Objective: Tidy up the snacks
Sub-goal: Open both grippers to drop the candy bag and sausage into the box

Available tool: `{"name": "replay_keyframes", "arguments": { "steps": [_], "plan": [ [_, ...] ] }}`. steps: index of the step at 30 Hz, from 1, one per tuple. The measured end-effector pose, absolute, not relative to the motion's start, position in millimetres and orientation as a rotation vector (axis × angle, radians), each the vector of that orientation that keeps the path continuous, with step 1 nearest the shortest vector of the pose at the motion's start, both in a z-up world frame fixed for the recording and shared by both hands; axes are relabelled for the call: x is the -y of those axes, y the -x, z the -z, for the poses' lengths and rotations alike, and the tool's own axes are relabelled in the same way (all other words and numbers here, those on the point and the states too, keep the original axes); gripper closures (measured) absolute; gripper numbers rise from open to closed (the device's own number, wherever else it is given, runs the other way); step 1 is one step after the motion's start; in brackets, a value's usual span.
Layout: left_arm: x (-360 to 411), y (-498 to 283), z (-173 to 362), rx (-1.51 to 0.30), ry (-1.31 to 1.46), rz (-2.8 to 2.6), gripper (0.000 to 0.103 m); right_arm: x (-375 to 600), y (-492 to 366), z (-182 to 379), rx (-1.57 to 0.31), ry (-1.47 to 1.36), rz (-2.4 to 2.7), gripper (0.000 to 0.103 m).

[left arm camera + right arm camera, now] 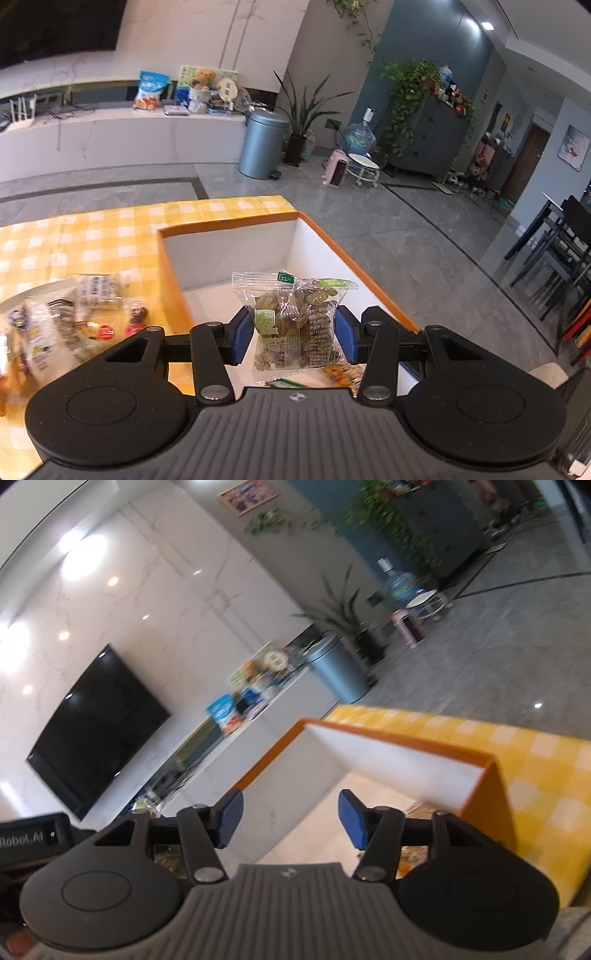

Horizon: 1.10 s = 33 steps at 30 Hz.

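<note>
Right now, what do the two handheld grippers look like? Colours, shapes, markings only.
Both match. The left gripper and right gripper have black linkage arms with silver pivot pins, blue pads on the fingertips, two round black discs at the base and a ribbed grey centre plate with a small logo. No cables, hands or sleeves visible.

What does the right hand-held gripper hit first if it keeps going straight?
Probably the white inner wall of the orange box; the right hand-held gripper is open and empty, nothing nearer shows, though depth is unclear.
</note>
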State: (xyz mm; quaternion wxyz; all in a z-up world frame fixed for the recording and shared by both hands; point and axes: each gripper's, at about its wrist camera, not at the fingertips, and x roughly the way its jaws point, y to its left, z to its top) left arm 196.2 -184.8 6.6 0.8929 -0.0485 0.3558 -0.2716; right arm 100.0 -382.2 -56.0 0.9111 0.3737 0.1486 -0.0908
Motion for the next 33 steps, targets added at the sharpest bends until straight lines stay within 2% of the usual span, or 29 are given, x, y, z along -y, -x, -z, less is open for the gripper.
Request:
{"name": "replay_keyframes", "arguments": {
  "steps": [2,5,8,11,14,23,25,27,29,33],
  "plan": [
    [192,-203,-3,-0.760,0.103,0.588,0.049,386,-98,58,-0.301,-0.794,0.206,0.035],
    [205,-210,4,-0.811,0.076,0.581,0.049,393,-96,61,-0.299,-0.829,0.209,0.034],
    [207,-211,9,-0.809,0.091,0.590,0.049,396,-94,62,-0.310,-0.830,0.231,0.040],
    [206,-215,12,-0.816,0.111,0.568,0.049,398,-93,62,-0.311,-0.836,0.240,0.041],
    [210,-219,17,-0.832,0.091,0.532,0.049,399,-91,63,-0.304,-0.843,0.228,0.036],
    [211,-228,31,-0.860,0.150,0.537,0.048,399,-91,63,-0.308,-0.823,0.226,0.036],
    [209,-230,34,-0.861,0.162,0.538,0.042,399,-91,63,-0.309,-0.820,0.225,0.036],
    [206,-228,33,-0.841,0.174,0.539,0.026,399,-91,64,-0.308,-0.820,0.224,0.036],
    [203,-225,29,-0.809,0.182,0.531,0.016,398,-91,63,-0.309,-0.818,0.225,0.036],
    [200,-215,18,-0.740,0.163,0.540,0.013,398,-92,62,-0.316,-0.808,0.222,0.035]
  ]
}}
